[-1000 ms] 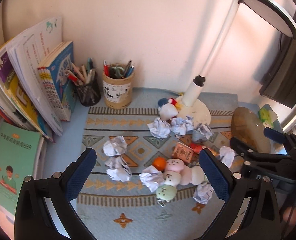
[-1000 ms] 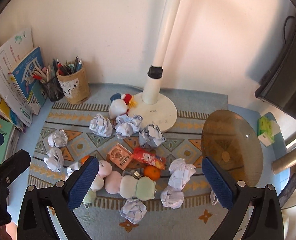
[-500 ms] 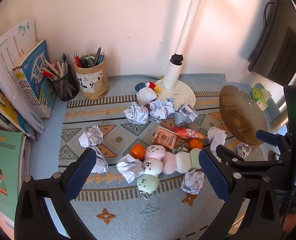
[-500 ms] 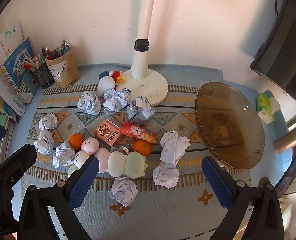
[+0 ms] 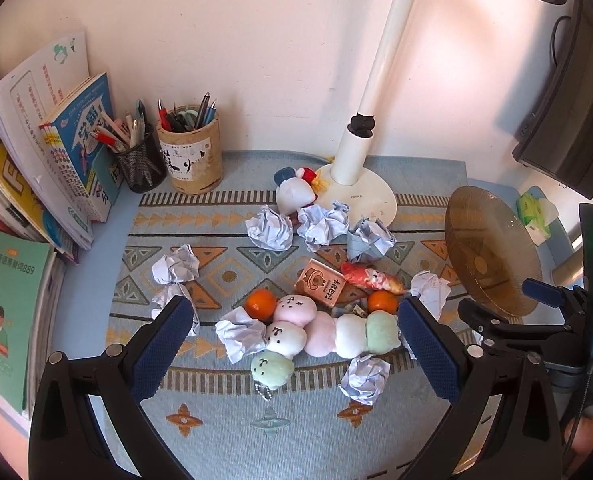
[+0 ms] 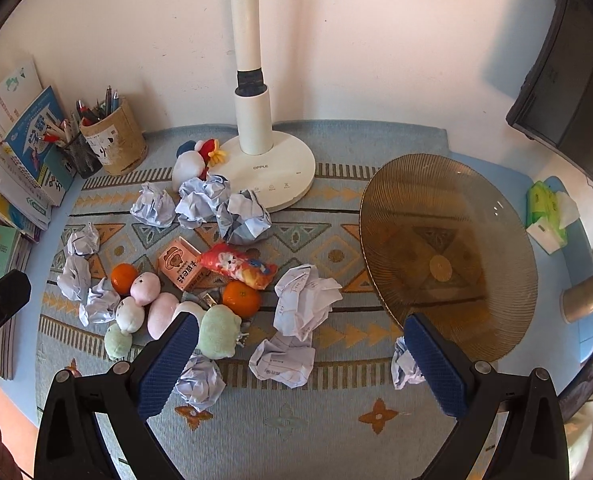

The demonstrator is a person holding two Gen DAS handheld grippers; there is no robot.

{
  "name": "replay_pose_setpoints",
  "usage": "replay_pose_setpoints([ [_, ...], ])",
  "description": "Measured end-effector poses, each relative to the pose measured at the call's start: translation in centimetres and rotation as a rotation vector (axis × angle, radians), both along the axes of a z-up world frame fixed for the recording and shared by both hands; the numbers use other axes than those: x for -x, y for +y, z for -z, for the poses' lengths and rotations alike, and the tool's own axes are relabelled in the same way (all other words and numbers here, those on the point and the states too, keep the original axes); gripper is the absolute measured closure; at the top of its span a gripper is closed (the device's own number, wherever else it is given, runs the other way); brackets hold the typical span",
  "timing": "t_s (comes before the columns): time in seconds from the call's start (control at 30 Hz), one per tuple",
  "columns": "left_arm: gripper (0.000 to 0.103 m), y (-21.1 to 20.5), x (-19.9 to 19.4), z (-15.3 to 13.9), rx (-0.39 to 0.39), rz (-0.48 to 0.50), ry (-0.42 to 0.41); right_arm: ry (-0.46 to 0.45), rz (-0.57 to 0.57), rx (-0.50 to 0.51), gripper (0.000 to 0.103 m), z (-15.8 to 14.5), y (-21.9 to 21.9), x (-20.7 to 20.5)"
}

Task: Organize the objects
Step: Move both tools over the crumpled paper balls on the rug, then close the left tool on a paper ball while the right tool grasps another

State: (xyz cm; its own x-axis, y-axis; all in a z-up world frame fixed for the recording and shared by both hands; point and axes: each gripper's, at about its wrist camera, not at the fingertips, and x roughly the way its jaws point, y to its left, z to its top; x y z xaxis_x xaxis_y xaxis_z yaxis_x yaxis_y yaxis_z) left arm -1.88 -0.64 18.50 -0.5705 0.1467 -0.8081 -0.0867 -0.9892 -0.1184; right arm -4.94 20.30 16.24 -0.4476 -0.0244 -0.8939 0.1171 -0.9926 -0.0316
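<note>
On a patterned blue mat (image 5: 224, 420) lie several crumpled paper balls (image 5: 270, 226) (image 6: 306, 306), two oranges (image 5: 260, 305) (image 6: 241, 299), a pink carton (image 5: 321, 288) (image 6: 180, 265), a red snack packet (image 5: 370, 276) (image 6: 238, 266) and pastel plush balls (image 5: 324, 332) (image 6: 160, 314). A brown glass plate (image 5: 492, 262) (image 6: 448, 256) sits at the right. My left gripper (image 5: 292, 344) is open and empty above the plush toys. My right gripper (image 6: 300, 354) is open and empty above paper balls; its body also shows in the left wrist view (image 5: 544, 320).
A white lamp base (image 5: 360, 192) (image 6: 268, 170) stands at the back with a white plush toy (image 5: 294, 194) beside it. Two pen holders (image 5: 190, 156) and leaning books (image 5: 36, 152) stand at the left. A tissue pack (image 6: 546, 216) lies at the far right.
Both grippers have moved forward and to the right over the mat, so the objects and the plate show nearer. Both stay open and empty.
</note>
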Motion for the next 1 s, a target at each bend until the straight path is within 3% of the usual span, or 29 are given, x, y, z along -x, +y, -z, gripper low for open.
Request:
replay_pose_setpoints([
  [0.17, 0.001, -0.3, 1.1, 0.0, -0.013, -0.002, -0.021, -0.007, -0.054, 0.1, 0.0, -0.1, 0.4, 2.2],
  [0.27, 0.001, -0.3, 2.4, 0.3, -0.006, 0.029, -0.009, -0.021, -0.051, 0.103, 0.001, 0.6, -0.8, 4.0],
  [0.47, 0.001, -1.1, 7.4, 2.9, -0.056, 0.069, -0.082, -0.134, -0.011, 0.116, 0.008, 3.7, -2.7, 7.6],
  [0.73, 0.001, -2.5, 14.5, 9.8, -0.136, 0.103, -0.221, -0.202, 0.001, 0.086, 0.011, 7.2, -3.7, 11.6],
  [0.8, 0.001, -2.4, 16.0, 11.5, -0.145, 0.116, -0.253, -0.224, 0.003, 0.105, 0.016, 8.1, -3.8, 12.6],
  [1.0, 0.005, -1.6, 18.7, 14.9, -0.173, 0.119, -0.337, -0.249, 0.003, 0.122, 0.018, 9.7, -4.2, 14.6],
])
